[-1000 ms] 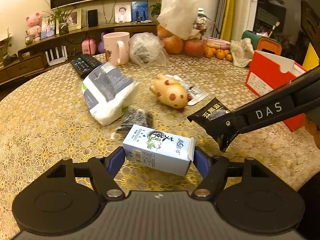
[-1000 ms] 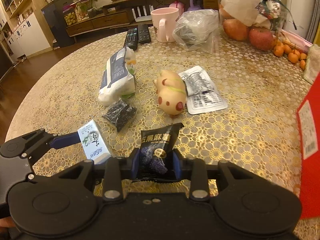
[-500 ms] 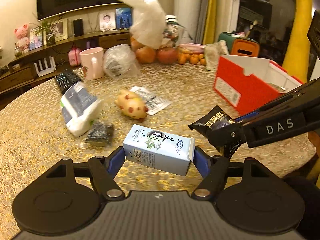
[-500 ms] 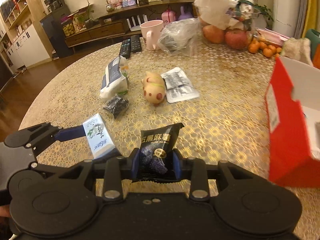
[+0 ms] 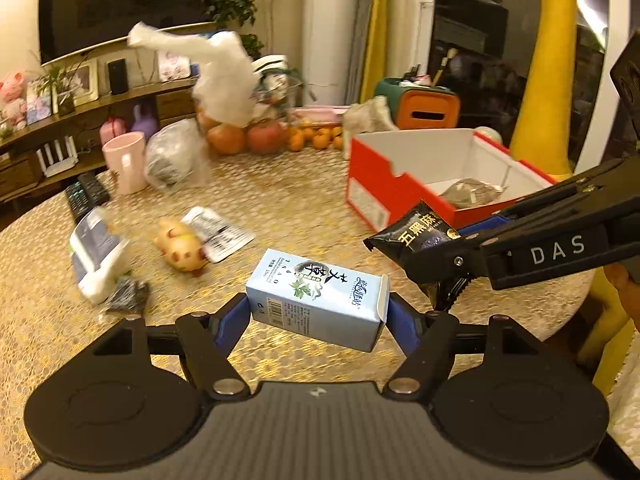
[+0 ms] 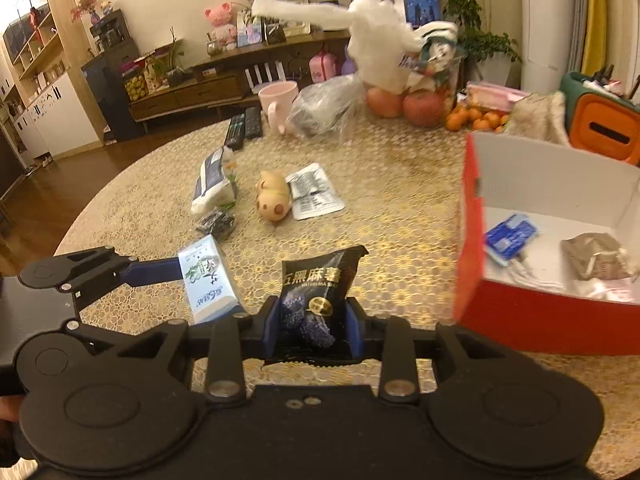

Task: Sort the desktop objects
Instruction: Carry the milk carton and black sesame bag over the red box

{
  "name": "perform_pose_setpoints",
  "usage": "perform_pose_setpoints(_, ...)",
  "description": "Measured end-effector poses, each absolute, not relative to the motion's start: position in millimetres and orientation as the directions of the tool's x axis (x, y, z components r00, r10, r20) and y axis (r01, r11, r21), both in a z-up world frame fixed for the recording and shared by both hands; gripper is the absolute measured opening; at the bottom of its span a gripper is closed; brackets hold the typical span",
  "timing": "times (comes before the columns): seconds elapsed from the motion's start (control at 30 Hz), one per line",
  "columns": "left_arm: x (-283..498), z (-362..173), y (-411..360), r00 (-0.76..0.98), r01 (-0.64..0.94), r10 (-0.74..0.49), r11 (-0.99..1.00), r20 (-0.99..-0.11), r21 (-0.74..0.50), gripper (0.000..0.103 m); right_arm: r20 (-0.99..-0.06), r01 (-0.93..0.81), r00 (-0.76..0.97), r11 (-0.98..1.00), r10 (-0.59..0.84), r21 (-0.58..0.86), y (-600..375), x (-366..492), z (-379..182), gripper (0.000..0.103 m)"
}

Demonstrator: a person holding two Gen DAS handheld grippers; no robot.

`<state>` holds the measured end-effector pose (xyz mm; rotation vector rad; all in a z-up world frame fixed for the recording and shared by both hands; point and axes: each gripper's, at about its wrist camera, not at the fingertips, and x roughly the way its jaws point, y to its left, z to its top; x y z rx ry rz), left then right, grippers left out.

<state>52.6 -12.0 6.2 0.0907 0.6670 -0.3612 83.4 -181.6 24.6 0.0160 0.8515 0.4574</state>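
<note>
My left gripper (image 5: 318,314) is shut on a light-blue drink carton (image 5: 316,300) and holds it above the table; the carton also shows in the right wrist view (image 6: 206,278). My right gripper (image 6: 312,326) is shut on a black snack packet (image 6: 316,292), held above the table just left of the red box (image 6: 520,312). In the left wrist view the packet (image 5: 416,236) hangs before the red box (image 5: 384,196). The box holds a brown pouch (image 6: 596,256) and a blue packet (image 6: 510,238).
On the table lie a white tissue pack (image 6: 212,182), a small black packet (image 6: 216,222), a toy pig (image 6: 274,198), a silver sachet (image 6: 314,196), two remotes (image 6: 242,128), a pink mug (image 6: 278,104), bagged items and fruit (image 6: 416,104).
Both grippers have lifted and swung right with their loads. The red box is now closer and its inside shows.
</note>
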Motion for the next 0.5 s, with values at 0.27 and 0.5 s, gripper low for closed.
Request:
perform_pose_setpoints(0.27,50,25,-54,0.709,0.409,-0.346,0.912,-0.615,-0.042,0.073,-0.706,-0.372,0.589,0.908,0.393,0.195,-224,72,41,0.033)
perform_pose_setpoints(0.5,63,38,-89,0.687,0.447,-0.377,0.893,-0.621,-0.048,0.073,-0.703,-0.354,0.602,0.916,0.379,0.19,-264,83,52,0.033)
